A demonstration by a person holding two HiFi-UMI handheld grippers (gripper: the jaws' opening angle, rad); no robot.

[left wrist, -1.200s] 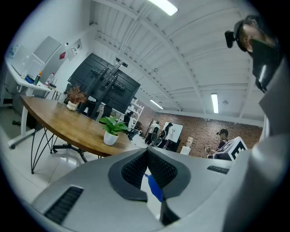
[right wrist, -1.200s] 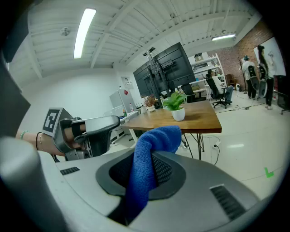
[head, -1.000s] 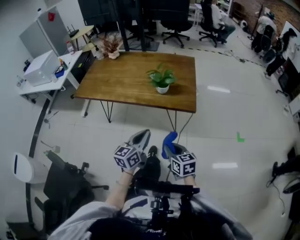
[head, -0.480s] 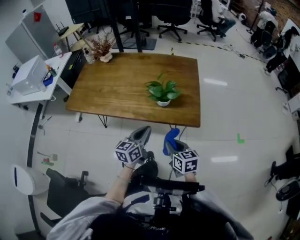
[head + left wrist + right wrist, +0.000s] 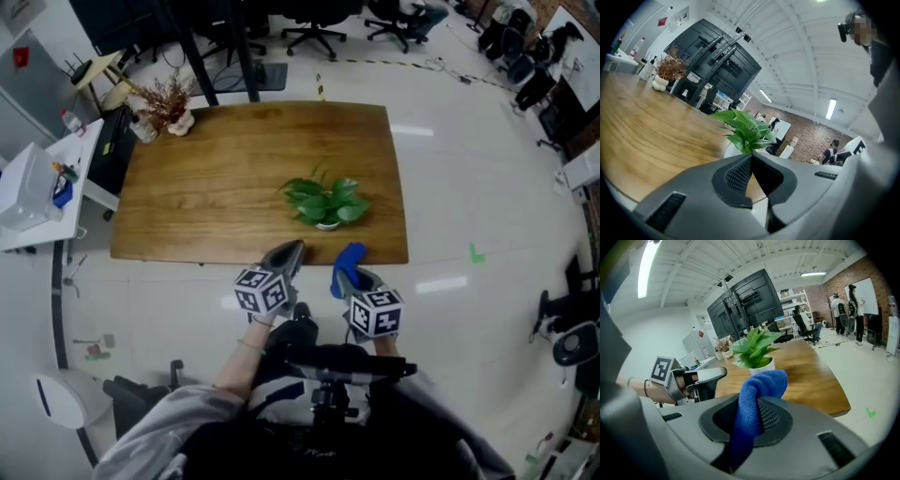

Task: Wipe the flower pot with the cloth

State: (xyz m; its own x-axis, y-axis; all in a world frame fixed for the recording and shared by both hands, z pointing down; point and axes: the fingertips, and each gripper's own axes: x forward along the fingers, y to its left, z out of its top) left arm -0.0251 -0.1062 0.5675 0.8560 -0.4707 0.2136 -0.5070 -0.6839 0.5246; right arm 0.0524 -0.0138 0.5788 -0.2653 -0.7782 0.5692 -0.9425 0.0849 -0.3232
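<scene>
cloth (image 5: 761,383), blue, pinched in my right gripper (image 5: 752,413); my left gripper (image 5: 751,164) pressed together, empty; flower pot (image 5: 761,366) at twelve o'clock of both, on wooden table (image 5: 216,187).

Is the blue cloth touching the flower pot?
No, the cloth is pinched in the right gripper, apart from the flower pot on the table.

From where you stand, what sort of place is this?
Probably an open-plan office or lab: rolling office chairs, a whiteboard by a brick wall, and a wooden table holding a potted plant.
</scene>
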